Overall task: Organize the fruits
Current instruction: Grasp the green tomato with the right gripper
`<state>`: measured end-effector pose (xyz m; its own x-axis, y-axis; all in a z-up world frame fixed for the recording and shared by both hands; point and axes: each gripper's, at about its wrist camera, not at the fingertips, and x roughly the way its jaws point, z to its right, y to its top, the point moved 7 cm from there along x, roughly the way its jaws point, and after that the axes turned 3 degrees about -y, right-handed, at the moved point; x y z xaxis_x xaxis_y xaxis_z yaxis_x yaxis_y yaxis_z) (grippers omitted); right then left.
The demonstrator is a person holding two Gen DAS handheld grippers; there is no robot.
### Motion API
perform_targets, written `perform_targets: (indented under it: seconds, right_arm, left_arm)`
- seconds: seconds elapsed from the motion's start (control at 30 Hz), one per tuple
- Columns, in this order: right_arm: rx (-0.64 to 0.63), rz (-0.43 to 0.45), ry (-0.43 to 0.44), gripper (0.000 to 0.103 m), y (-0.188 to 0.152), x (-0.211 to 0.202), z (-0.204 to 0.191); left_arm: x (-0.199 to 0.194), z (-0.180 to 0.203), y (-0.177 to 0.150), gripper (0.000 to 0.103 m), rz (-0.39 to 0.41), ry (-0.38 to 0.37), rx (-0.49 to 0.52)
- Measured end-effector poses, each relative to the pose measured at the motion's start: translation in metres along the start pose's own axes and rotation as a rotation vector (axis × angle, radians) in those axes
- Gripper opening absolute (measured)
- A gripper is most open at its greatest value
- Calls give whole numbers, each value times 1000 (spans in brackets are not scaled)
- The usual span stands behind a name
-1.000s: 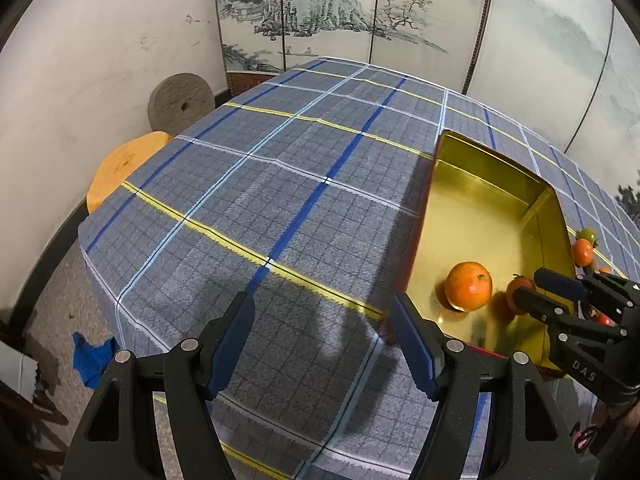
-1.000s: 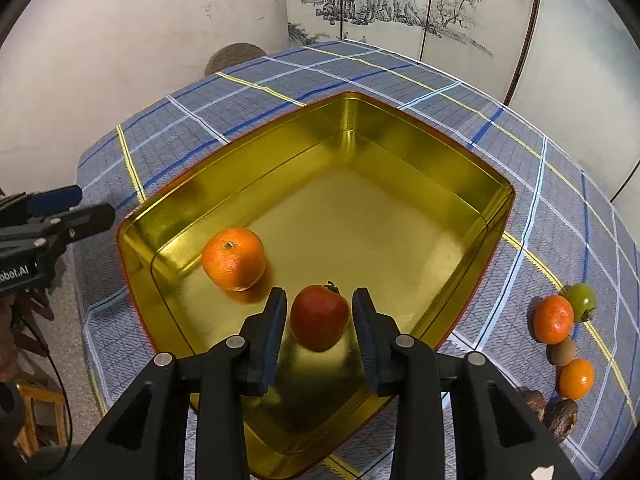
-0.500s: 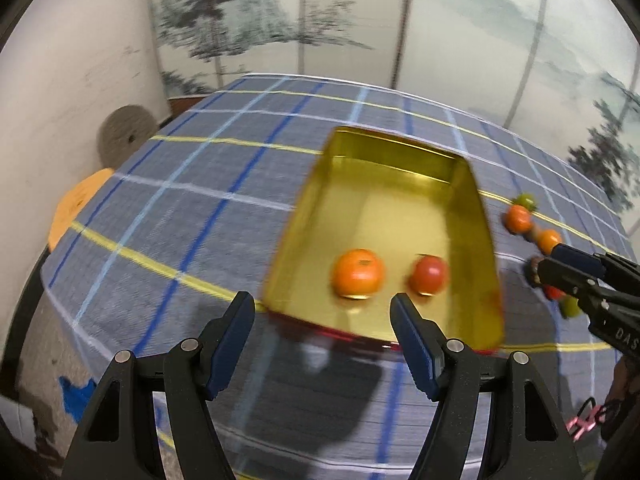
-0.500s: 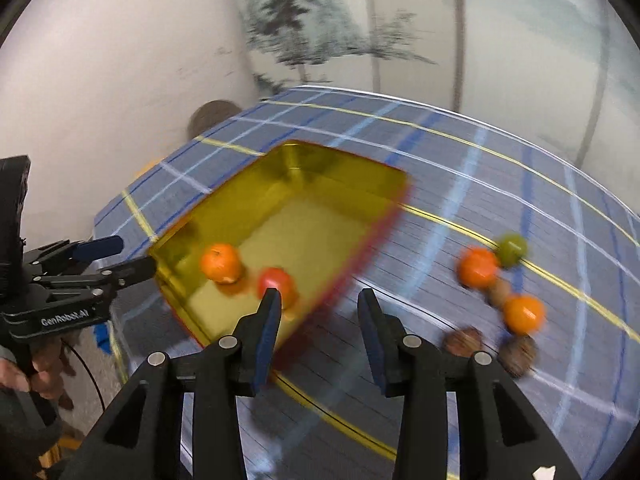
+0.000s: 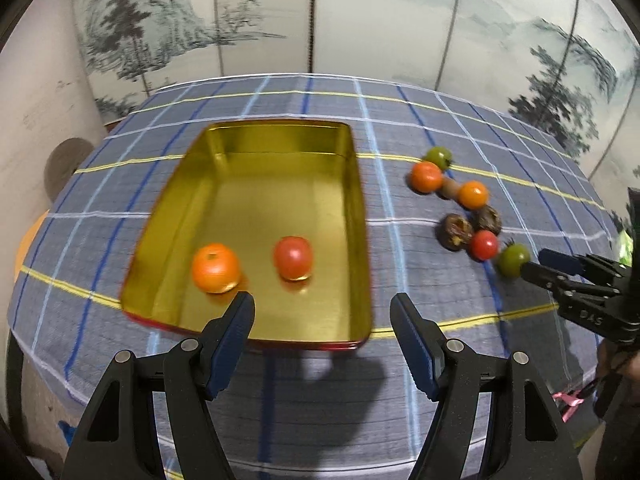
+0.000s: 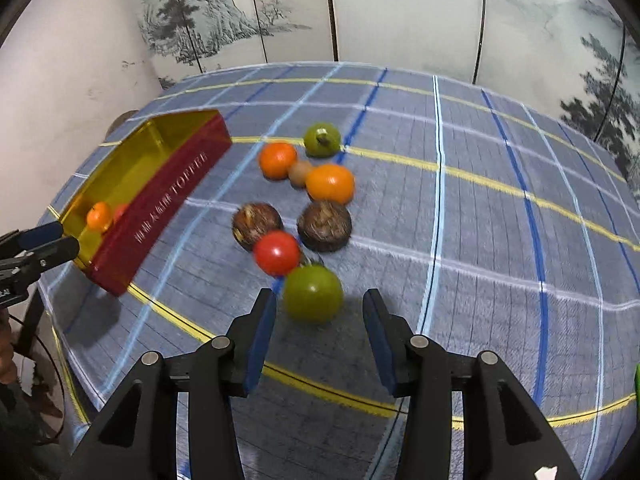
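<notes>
A gold tin with red outer walls [image 5: 356,208] [image 6: 160,200] holds an orange [image 5: 216,268] and a red tomato [image 5: 293,257]. To its right on the checked cloth lies a cluster of several loose fruits. My right gripper [image 6: 319,300] [image 5: 540,265] hovers at the cluster's near end, its jaws opening. A green tomato [image 6: 313,293] [image 5: 513,259] sits between the fingertips, and the pads do not touch it. Behind it are a red tomato [image 6: 276,252], two brown fruits [image 6: 324,224] and an orange [image 6: 330,183]. My left gripper [image 5: 321,304] [image 6: 60,239] stands open and empty over the tin's near end.
Further back in the cluster lie an orange-red fruit [image 6: 278,159], a small brown one [image 6: 300,172] and a second green tomato [image 6: 322,140]. A painted folding screen [image 5: 360,20] stands behind the table. The table edge runs close under both grippers.
My right gripper left the red tomato in the tin, swung right to the loose fruits and widened its jaws. My left gripper swung right until it faced the tin.
</notes>
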<state>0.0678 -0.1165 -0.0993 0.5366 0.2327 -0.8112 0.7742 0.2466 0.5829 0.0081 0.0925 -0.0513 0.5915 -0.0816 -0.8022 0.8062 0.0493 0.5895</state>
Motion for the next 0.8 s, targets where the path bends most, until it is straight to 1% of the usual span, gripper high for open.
perform_targets:
  seconds: [0.27, 0.4, 0.43, 0.5, 0.63, 0.7, 0.8]
  right_arm:
    - [-10, -11, 11, 43, 0, 20, -4]
    - [-37, -15, -5, 43, 0, 28, -7]
    - [-37, -17, -5, 42, -1, 30, -7]
    - [-35, -17, -3, 35, -1, 32, -7]
    - [-34, -5, -2, 33, -1, 32, -5]
    - [-29, 4, -19, 33, 0, 30, 0]
    - [-11, 14, -52, 33, 1, 29, 15]
  left_arm:
    - [13, 26, 3, 71, -18, -20, 42]
    - [19, 38, 7, 71, -22, -33, 55]
    - [20, 40, 8, 71, -23, -31, 58]
    - [23, 46, 11, 71, -22, -39, 62]
    - [31, 58, 16, 71, -17, -50, 81]
    - [35, 62, 19, 71, -4, -28, 96]
    - [38, 69, 24, 71, 0, -34, 105]
